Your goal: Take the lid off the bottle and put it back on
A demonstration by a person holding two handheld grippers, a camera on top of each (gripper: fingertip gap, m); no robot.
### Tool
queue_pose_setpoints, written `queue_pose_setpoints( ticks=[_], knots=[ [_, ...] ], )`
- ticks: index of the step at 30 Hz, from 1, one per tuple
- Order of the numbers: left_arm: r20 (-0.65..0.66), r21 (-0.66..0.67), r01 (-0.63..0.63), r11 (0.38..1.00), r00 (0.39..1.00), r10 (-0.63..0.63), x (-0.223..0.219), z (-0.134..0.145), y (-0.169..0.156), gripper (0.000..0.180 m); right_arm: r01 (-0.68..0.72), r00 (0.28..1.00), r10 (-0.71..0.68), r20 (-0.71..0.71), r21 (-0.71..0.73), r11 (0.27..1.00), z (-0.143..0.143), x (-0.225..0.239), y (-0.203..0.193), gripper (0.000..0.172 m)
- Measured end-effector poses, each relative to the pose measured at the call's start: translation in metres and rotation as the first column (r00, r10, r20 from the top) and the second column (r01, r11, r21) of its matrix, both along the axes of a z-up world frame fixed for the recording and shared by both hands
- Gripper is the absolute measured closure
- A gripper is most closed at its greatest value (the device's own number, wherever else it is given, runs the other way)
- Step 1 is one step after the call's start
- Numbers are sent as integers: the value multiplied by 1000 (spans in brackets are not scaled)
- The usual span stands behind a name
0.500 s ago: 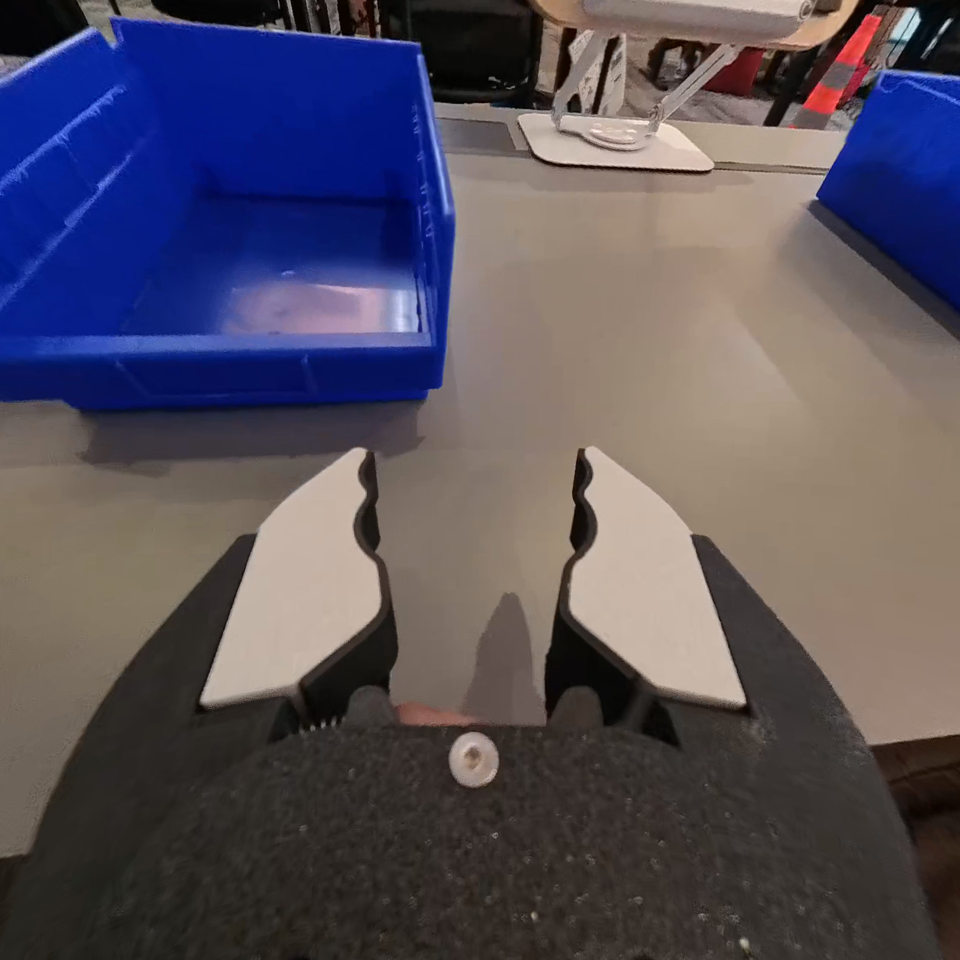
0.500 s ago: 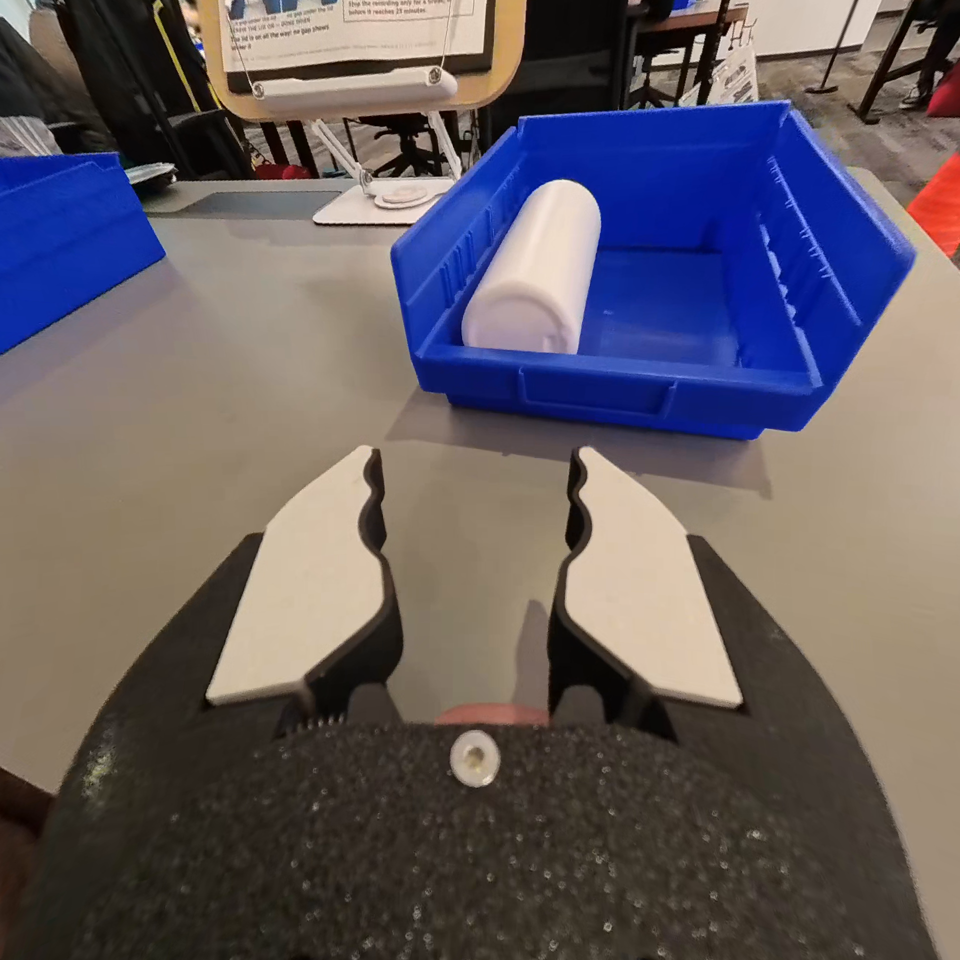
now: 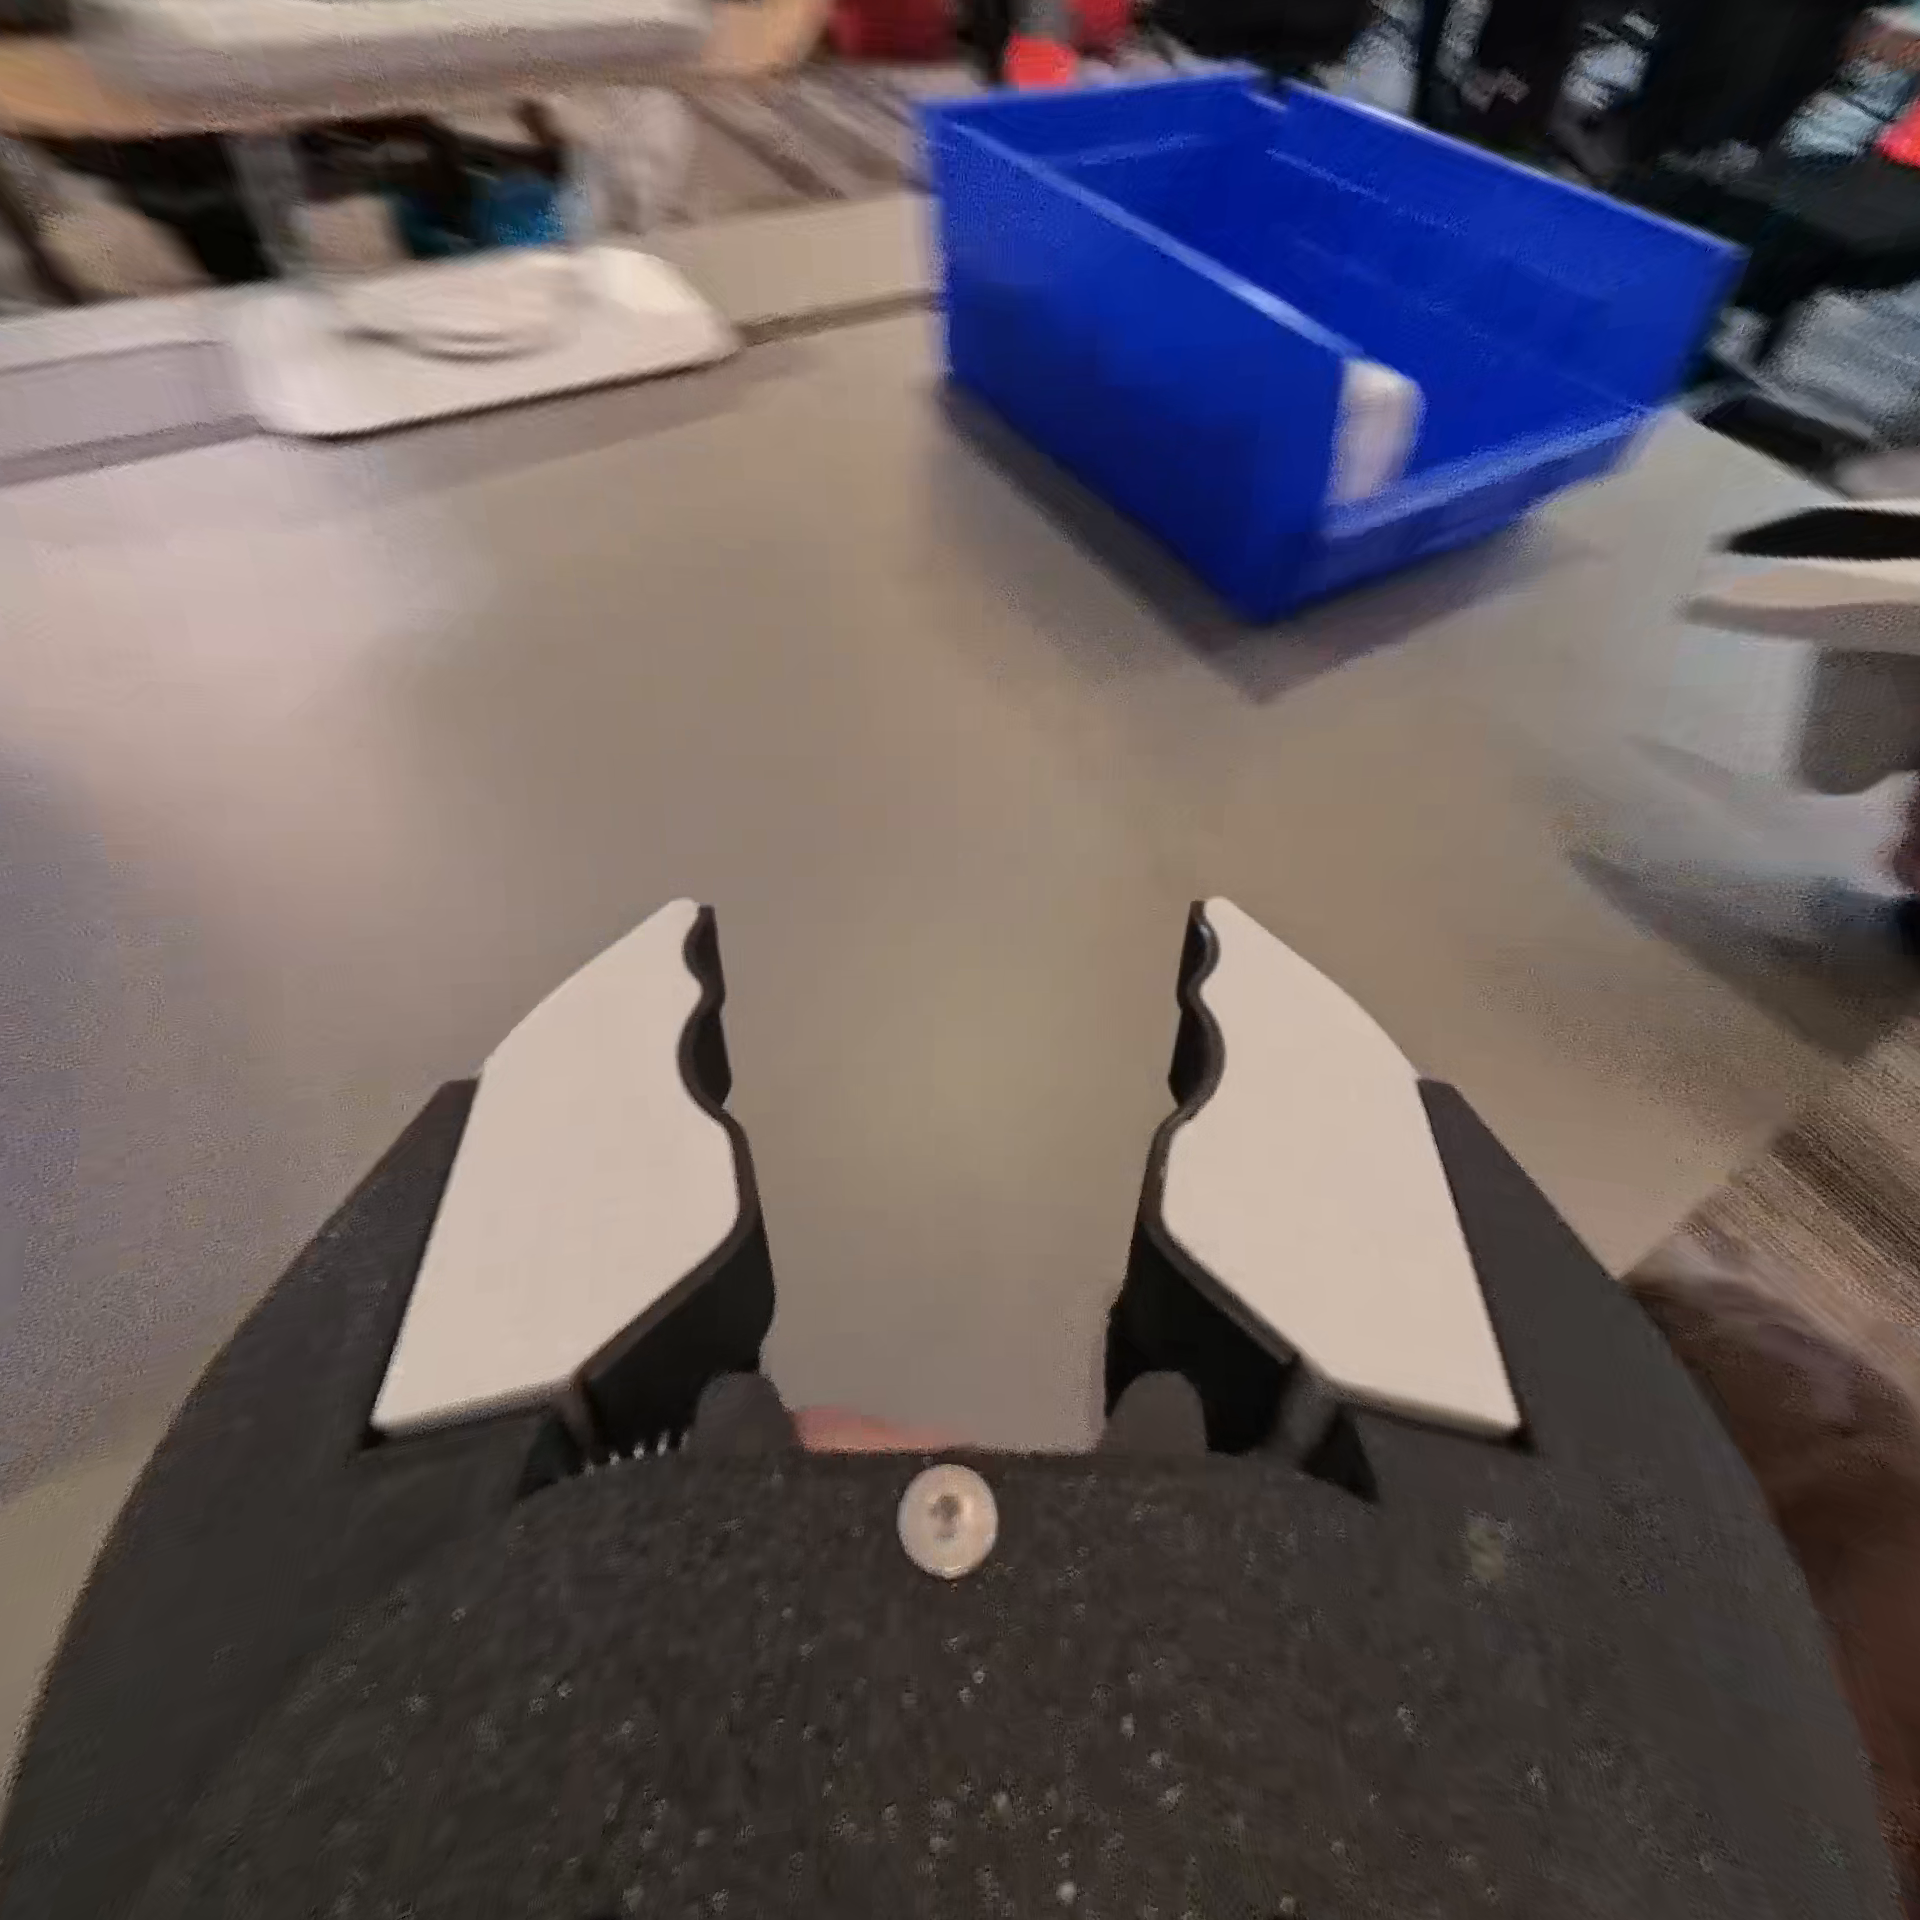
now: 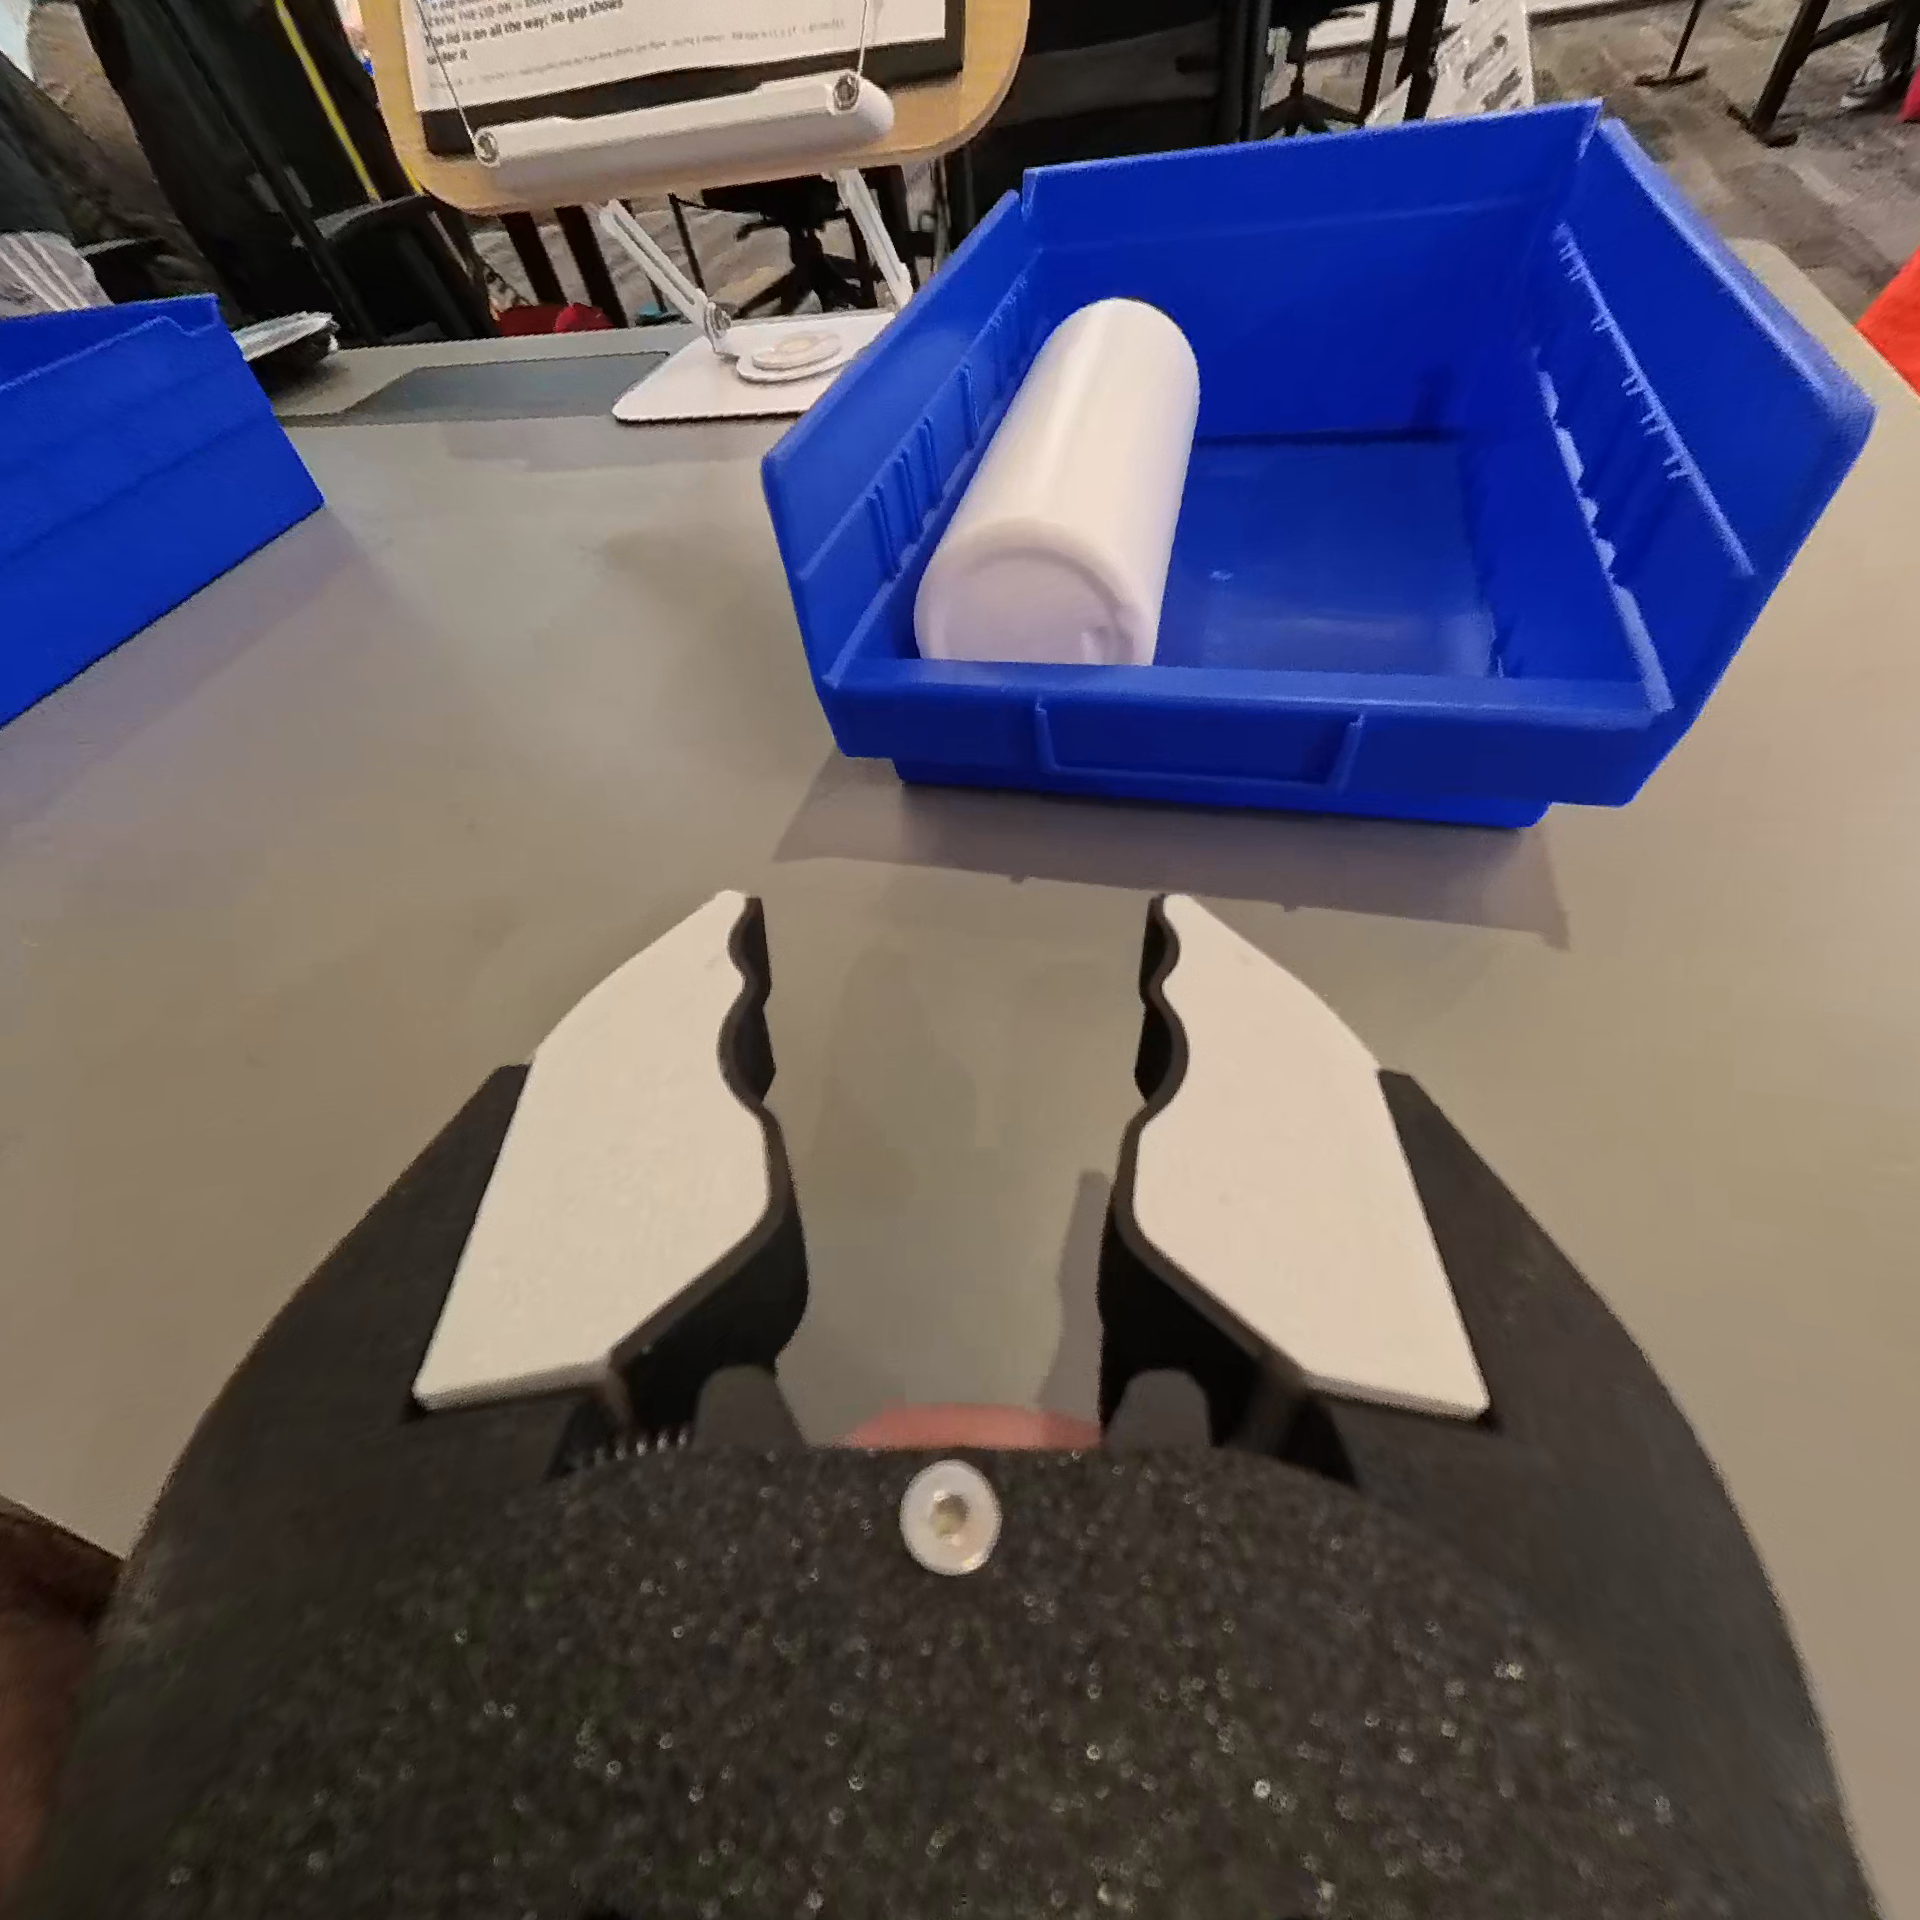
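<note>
A white bottle (image 4: 1060, 499) lies on its side in the left part of a blue bin (image 4: 1195, 727) on the grey table (image 4: 468, 831), ahead and to the right of my right gripper (image 4: 951, 925). That gripper is open with nothing between its fingers, and hovers over the table short of the bin's front wall. My left gripper (image 3: 951, 925) is open wide with nothing in it, above bare table. In the blurred left wrist view the same bin (image 3: 1143, 343) stands far right, with a sliver of the white bottle (image 3: 1377, 426) showing. The right gripper's fingers (image 3: 1818, 582) show at that view's right edge.
A second blue bin (image 4: 125, 468) stands at the table's left. A white stand base (image 4: 748, 364) with a clipboard-like board (image 4: 675, 94) stands at the back. The table's near right edge and floor show in the left wrist view (image 3: 1766, 1247).
My left gripper has swung quickly to the right, from facing the left bin to facing the right bin, and its jaws opened wider. The right gripper has barely moved.
</note>
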State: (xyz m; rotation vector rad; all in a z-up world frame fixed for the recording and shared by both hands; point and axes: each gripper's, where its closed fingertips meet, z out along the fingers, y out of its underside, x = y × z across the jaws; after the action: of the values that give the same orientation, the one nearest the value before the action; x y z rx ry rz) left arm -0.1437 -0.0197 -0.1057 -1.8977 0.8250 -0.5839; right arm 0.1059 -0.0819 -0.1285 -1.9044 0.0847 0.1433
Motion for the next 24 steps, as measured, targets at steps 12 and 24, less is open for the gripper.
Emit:
queue_pose_setpoints(
  ticks=[12, 24],
  knots=[
    [-198, -24, 1, 1000, 980, -5, 246, -28, 75, 115, -6, 994, 3, -109, -27, 1000, -6, 7, 1, 106],
    [-89, -46, -244, 969, 967, 240, 157, -25, 56, 177, 312, 950, -312, 0, -67, 948, -10, 49, 7, 105]
  ],
)
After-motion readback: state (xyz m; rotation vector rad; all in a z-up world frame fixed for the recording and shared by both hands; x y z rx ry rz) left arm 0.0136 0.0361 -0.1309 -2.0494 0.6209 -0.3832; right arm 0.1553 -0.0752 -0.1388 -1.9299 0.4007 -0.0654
